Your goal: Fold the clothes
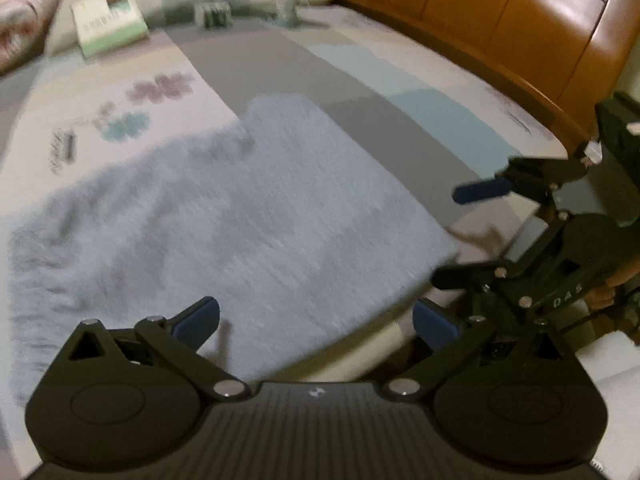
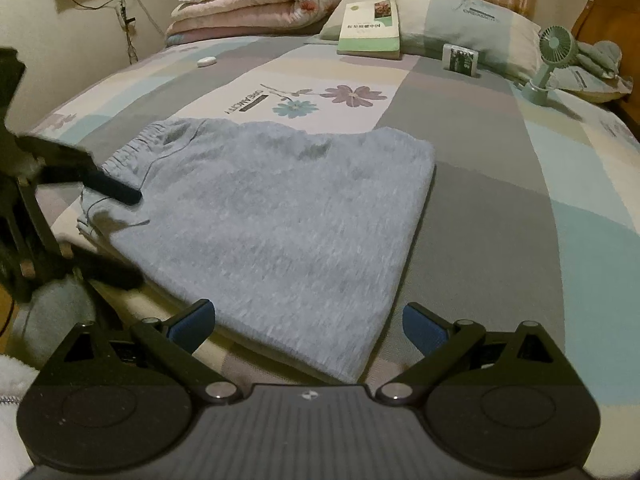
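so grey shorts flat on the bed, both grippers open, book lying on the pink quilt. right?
Not quite: the book lies on the pillow, beside the pink quilt, as the right wrist view shows. The grey shorts are flat on the bed, and the left gripper and right gripper are open.

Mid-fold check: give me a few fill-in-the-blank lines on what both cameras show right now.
1. The grey garment lies on the ____.
2. Both the left gripper and right gripper are ____.
3. The book leans against a ____.
4. The small fan is coloured ____.

Missing words: bed; open; pillow; green
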`<state>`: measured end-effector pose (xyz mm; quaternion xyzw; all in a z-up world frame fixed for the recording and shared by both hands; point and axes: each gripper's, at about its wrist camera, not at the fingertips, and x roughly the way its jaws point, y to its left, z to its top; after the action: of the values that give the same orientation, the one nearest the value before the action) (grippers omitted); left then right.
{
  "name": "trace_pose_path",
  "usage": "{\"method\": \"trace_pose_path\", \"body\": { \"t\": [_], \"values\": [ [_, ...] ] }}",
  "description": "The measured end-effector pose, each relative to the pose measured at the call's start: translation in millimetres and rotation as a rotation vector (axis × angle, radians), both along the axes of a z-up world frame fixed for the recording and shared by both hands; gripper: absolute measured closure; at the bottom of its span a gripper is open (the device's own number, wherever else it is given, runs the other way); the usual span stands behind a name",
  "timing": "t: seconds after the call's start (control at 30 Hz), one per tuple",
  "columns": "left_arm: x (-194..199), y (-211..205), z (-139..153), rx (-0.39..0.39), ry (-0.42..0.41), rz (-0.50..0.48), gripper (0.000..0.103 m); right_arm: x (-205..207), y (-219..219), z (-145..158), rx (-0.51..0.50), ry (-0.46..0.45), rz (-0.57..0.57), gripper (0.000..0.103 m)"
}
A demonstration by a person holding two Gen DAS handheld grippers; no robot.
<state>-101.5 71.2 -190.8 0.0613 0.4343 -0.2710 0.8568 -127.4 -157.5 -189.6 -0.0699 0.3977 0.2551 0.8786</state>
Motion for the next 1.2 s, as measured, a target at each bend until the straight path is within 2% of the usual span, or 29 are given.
{"method": "trace_pose_path", "body": {
  "t": [0.1,0.23,0.33,0.4,0.5,0.7,0.9,1.2],
  "values": [
    [3,16,11,-0.011,-0.049,0.048,0.001,1,2,4,-0.001,-0.009,0.017,0.001],
    [8,39,16,-0.068,-0.075,0.156,0.001,4,15,9,0.024,-0.012,0.082,0.000],
    [10,53,16,-0.095,-0.074,0.200,0.001,8,25,2,0.074,0.050,0.143,0.000],
    [11,61,14,-0.083,-0.068,0.220,0.001,11,27,-9,0.086,0.118,0.153,0.000],
    [13,72,11,-0.056,-0.045,0.245,0.001,12,22,-24,0.076,0.177,0.139,0.000],
    [13,111,13,-0.075,-0.056,0.318,0.001,26,0,-4,0.151,0.183,0.059,0.000],
    [28,158,9,-0.127,0.011,0.410,0.001,57,-29,1,0.249,0.230,-0.046,0.000],
    [62,213,-45,-0.411,0.361,0.473,0.002,91,-59,-31,0.427,0.410,-0.153,0.000]
  ]
}}
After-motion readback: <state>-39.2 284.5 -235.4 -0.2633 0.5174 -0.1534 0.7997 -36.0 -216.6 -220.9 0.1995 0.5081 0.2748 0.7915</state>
